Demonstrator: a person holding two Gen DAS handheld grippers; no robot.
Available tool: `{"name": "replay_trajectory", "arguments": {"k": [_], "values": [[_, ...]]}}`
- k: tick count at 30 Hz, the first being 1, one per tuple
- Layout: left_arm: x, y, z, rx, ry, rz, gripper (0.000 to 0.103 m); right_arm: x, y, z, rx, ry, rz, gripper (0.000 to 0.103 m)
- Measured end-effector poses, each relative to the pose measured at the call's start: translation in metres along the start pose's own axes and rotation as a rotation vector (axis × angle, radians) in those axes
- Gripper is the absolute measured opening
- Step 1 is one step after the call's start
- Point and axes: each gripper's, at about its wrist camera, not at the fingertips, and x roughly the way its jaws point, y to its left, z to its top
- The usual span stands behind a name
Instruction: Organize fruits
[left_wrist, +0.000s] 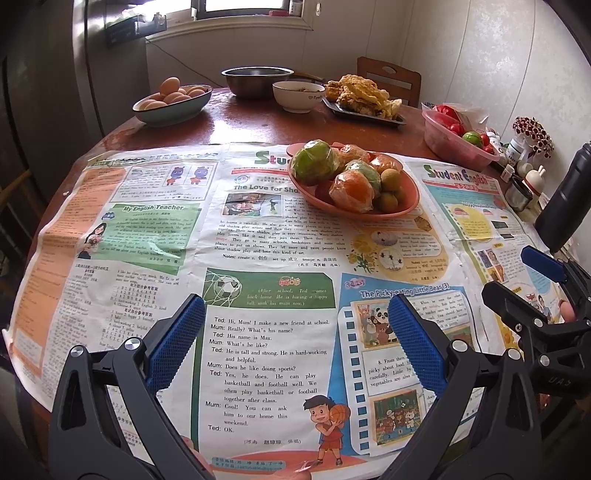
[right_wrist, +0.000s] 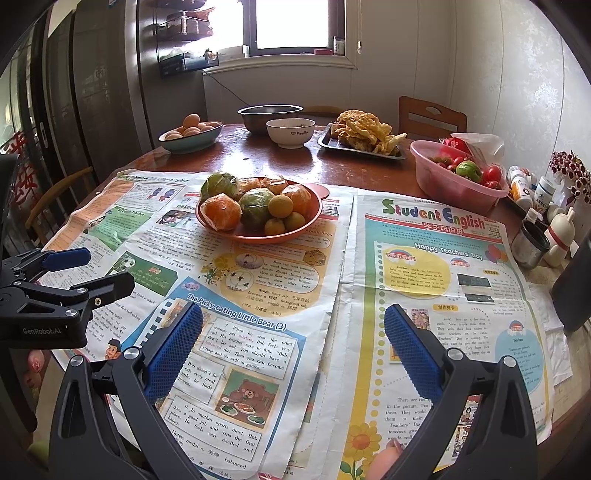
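Right view alone shows full "Happy Teachers' Day" page (right_wrist: 439, 280). Fruit plate (left_wrist: 354, 184) upper centre, well beyond both spread, empty tools: left tool (left_wrist: 295, 343), right tool (right_wrist: 293, 347).

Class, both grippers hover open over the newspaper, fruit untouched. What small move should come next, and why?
Probably ease the right gripper forward toward the orange plate of wrapped fruit. Both grippers are open and empty, the left gripper too, and the plate lies ahead, beyond the fingers.
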Motion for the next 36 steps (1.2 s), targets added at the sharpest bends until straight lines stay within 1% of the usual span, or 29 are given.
{"name": "replay_trajectory", "arguments": {"k": [15, 21, 26, 27, 30, 32, 34, 35, 36], "values": [[0.002, 0.0, -0.001, 0.016, 0.009, 0.015, 0.093, 0.001, -0.001, 0.0, 0.002, 0.001, -0.001, 0.099], [0.01, 0.0, 0.0, 0.016, 0.042, 0.028, 0.093, 0.005, -0.006, 0.0, 0.012, 0.009, -0.01, 0.099], [0.012, 0.007, 0.007, 0.003, 0.025, 0.036, 0.093, 0.013, -0.017, 0.003, 0.029, 0.022, -0.031, 0.099], [0.011, 0.013, 0.012, -0.005, 0.006, 0.054, 0.093, 0.015, -0.02, 0.003, 0.032, 0.024, -0.036, 0.099], [0.015, 0.033, 0.028, -0.035, -0.021, 0.106, 0.093, 0.028, -0.036, 0.007, 0.049, 0.041, -0.071, 0.099], [0.028, 0.054, 0.041, -0.051, 0.004, 0.142, 0.093, 0.041, -0.055, 0.012, 0.064, 0.061, -0.125, 0.099], [0.047, 0.079, 0.058, -0.052, 0.027, 0.207, 0.093, 0.056, -0.078, 0.017, 0.094, 0.087, -0.165, 0.099], [0.057, 0.09, 0.065, -0.047, 0.038, 0.241, 0.093, 0.065, -0.095, 0.02, 0.119, 0.106, -0.201, 0.099], [0.074, 0.106, 0.074, -0.05, 0.061, 0.288, 0.093, 0.078, -0.114, 0.023, 0.145, 0.133, -0.215, 0.099]]}}
